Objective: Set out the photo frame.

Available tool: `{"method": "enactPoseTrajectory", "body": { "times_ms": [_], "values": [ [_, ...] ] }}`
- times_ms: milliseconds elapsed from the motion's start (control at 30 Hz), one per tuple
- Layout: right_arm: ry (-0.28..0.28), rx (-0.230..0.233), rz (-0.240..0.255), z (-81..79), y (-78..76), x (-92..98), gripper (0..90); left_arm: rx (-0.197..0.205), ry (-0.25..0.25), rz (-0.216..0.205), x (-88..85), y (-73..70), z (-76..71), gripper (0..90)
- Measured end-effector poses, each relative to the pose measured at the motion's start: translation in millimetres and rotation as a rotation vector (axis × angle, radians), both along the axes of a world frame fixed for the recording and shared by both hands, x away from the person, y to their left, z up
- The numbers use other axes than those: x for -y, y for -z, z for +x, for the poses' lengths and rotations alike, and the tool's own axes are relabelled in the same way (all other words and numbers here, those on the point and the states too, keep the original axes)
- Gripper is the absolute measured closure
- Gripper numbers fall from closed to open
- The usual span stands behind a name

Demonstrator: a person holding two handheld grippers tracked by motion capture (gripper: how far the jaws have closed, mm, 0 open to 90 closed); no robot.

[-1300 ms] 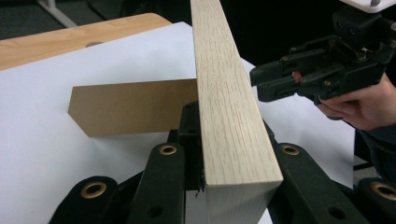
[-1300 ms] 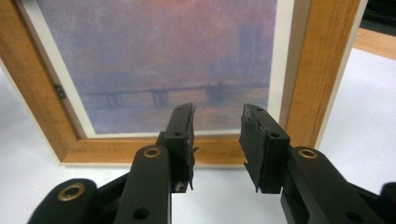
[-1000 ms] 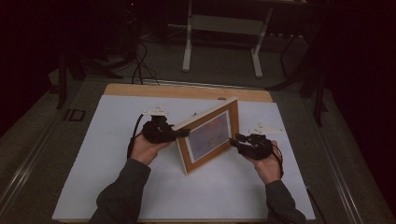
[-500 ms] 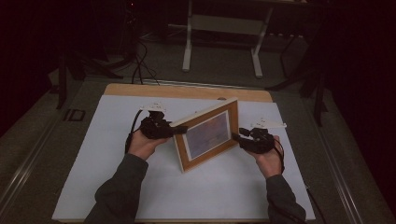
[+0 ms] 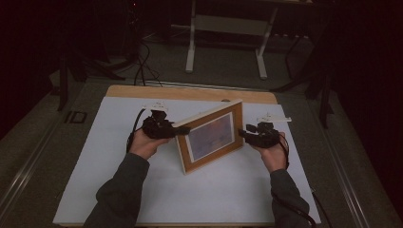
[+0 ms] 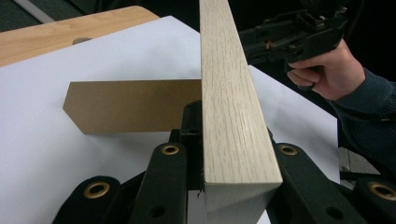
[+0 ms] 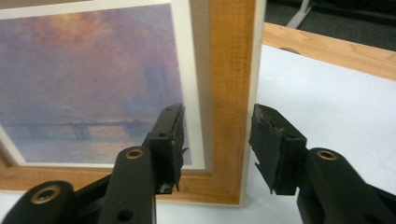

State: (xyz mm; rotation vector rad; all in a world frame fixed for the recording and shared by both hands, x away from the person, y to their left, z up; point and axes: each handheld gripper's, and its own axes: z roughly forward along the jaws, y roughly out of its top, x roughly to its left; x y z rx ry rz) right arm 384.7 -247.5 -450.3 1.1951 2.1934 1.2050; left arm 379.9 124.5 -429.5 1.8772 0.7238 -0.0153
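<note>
Now my left fingers are clamped on the top edge of the wooden picture frame, which stands tilted at the middle of the white worktop. My right fingers have just been opening and straddle its right edge without pressing. Its brown stand lies behind.

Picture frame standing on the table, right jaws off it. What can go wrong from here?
1. The right gripper has just been opening; its jaws straddle the picture frame edge without pressing, so the left gripper alone holds it. A slip could tip it.
2. The back stand is swung out; if the frame shifts, it may fold.
</note>
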Motion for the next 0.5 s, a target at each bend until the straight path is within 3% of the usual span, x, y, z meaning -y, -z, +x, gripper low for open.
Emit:
{"method": "enactPoseTrajectory", "body": {
  "times_ms": [167,267,500],
  "values": [
    [0.0,-0.011,0.009,9.7,-1.6,-0.1,45.5,-0.004,0.007,-0.005,-0.8,0.3,2.0,76.1],
    [-0.038,-0.042,0.015,16.1,-1.2,-2.2,41.7,-0.003,0.014,-0.007,-1.7,0.7,3.9,76.1],
    [-0.076,-0.043,0.003,23.4,0.6,-7.5,34.9,-0.008,0.026,-0.011,-2.6,0.8,7.0,76.1]
  ]
}}
